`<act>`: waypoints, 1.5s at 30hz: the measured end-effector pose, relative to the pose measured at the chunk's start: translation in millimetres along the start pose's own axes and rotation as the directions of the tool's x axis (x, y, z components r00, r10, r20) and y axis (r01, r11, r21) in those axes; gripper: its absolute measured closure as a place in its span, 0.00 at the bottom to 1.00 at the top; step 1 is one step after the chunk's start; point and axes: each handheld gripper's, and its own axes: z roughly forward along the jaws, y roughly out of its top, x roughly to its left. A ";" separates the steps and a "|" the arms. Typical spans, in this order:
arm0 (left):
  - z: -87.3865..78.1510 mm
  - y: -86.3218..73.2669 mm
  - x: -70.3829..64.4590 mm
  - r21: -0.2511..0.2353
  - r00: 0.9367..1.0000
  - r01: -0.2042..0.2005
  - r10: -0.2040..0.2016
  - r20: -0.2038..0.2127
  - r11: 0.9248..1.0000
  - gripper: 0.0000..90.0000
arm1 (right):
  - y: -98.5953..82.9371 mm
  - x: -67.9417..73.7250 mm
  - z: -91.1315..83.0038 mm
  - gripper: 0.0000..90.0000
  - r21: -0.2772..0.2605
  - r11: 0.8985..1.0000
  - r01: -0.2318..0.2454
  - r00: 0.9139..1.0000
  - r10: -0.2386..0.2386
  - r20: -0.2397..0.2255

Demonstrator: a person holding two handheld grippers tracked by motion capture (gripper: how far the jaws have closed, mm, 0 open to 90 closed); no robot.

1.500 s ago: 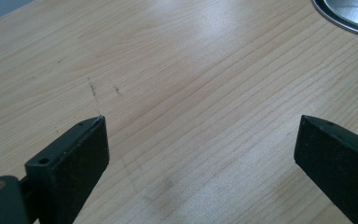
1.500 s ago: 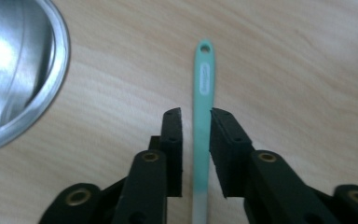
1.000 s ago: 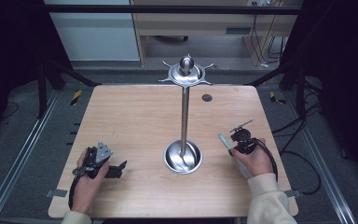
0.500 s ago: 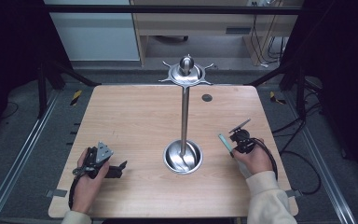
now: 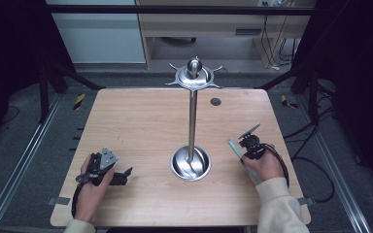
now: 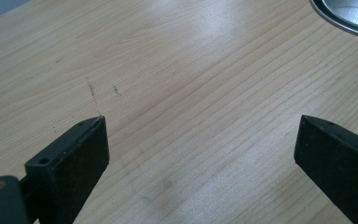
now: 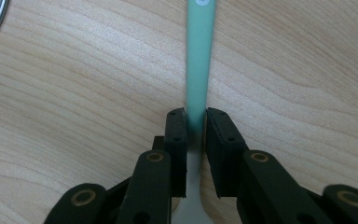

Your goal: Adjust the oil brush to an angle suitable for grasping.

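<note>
Right gripper: black jaws were closed on a slim, flat, pale green handle, smooth and matte, with a small white mark near its far end. Below the jaws the piece widened into a whitish part (shape there could not be told). In the high view the green handle projected up-left from the right gripper, over the right half of the table and just right of the stand's base.

Left gripper: jaws stood wide apart with nothing between them, only bare wood. In the high view the left gripper sat low near the table's front-left, held in the left hand.

Table: light wood, fine straight grain, rounded corners, a few faint dark scuffs near the left jaws.

Stand: polished metal, a thin upright pole rising from a round dished base to a disc with radial prongs and a ball cap. It stood at mid-table, between the grippers.

Small dark round disc lay near the far edge. Open wood lay left and far of the stand.
</note>
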 end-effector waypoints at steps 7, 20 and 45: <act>-0.1 0.0 0.2 0.000 1.000 0.000 0.000 -0.001 1.000 0.03 | 0.5 0.7 -0.1 0.92 0.002 0.999 -0.033 0.999 0.033 0.001; -0.2 0.0 0.3 -0.006 1.000 0.003 -0.003 -0.004 1.000 0.03 | -2.9 -6.6 -35.0 0.92 -0.118 0.991 -0.070 0.997 0.068 -0.020; -0.8 -0.1 1.0 -0.007 1.000 0.005 -0.005 -0.004 1.000 0.03 | -18.7 -9.1 -140.2 0.92 -0.582 0.809 -0.079 0.996 0.047 -0.070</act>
